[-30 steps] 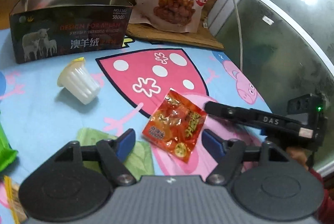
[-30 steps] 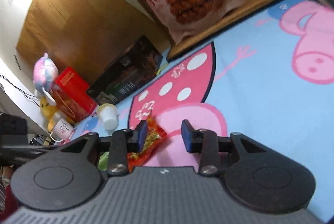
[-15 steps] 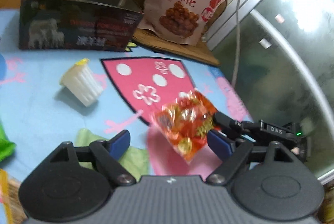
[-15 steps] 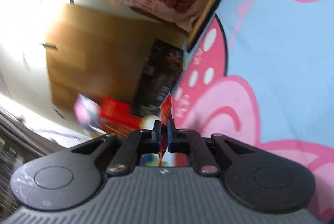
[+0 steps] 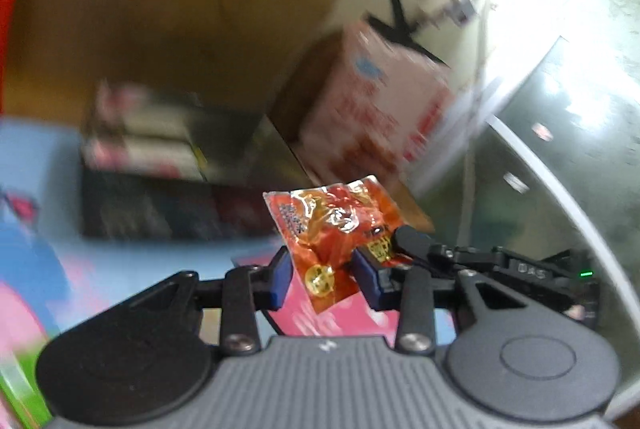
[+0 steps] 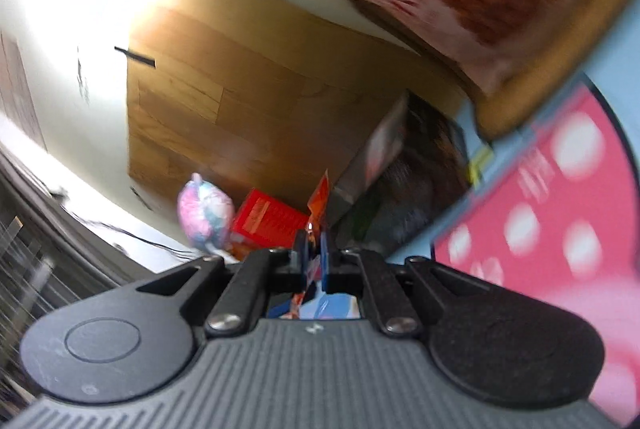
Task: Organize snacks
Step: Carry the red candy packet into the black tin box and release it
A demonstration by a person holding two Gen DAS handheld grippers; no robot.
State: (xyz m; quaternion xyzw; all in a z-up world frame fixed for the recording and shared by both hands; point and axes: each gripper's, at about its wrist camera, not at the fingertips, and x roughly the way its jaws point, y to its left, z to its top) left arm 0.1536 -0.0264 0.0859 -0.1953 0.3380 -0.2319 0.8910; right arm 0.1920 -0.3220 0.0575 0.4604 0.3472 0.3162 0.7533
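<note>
We hold the orange snack packet (image 5: pixel 334 229) in the air with our right gripper (image 6: pixel 313 256), whose 2 fingers are pressed together on its right edge. The packet hangs between the 2 separated fingers of our left gripper (image 5: pixel 326 279), which grips nothing; whether it touches them we cannot tell. The dark open box (image 5: pixel 168 185) stands on the cartoon mat (image 6: pixel 560 197), ahead of the packet and to the left. We judge the right hand must carry it there.

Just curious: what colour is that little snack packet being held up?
Orange-red with yellow print, clearest in the left wrist view: snack packet.
</note>
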